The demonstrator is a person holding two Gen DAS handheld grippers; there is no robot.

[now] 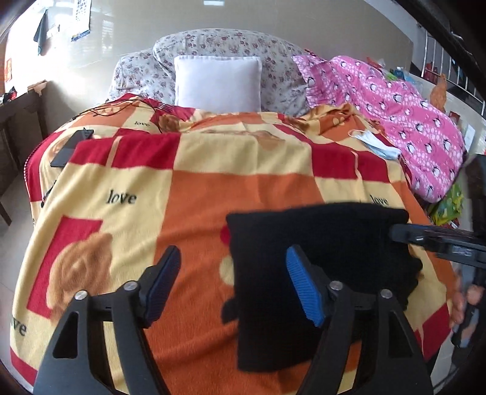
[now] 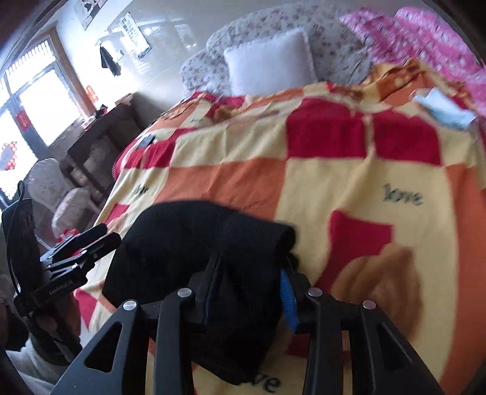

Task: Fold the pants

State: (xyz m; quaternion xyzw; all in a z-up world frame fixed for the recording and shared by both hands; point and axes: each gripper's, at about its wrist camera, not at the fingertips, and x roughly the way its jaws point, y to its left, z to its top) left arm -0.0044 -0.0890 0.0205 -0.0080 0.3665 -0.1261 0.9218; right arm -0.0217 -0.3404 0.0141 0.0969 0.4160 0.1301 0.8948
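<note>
Left gripper (image 1: 232,282) spread wide, empty, hovering beside the pants (image 1: 319,258). Pants sit folded on blanket (image 1: 188,197). Right gripper (image 2: 247,285) clenched on 1 edge; a pull could likely drag layers, undoing the fold.

Bed (image 1: 91,170): covered by a fleece blanket (image 1: 212,188) in red, orange and cream squares, printed "love" with bear motifs.
Head of bed: two floral pillows (image 1: 218,45), a white cushion (image 1: 217,83) leaning against them.
Right side: pink penguin-print quilt (image 1: 407,121), bunched.
Wall (image 1: 127,33): pale, glossy, catching window reflections; a calendar (image 1: 80,18) and a dark cloth (image 1: 42,29) hang on it.
Left side: dark wooden cabinet (image 2: 100,136); white wicker chair (image 2: 57,194) beside it.
Window (image 2: 36,100): wood-framed, strong daylight.
Floor (image 1: 15,212): pale tile.
</note>
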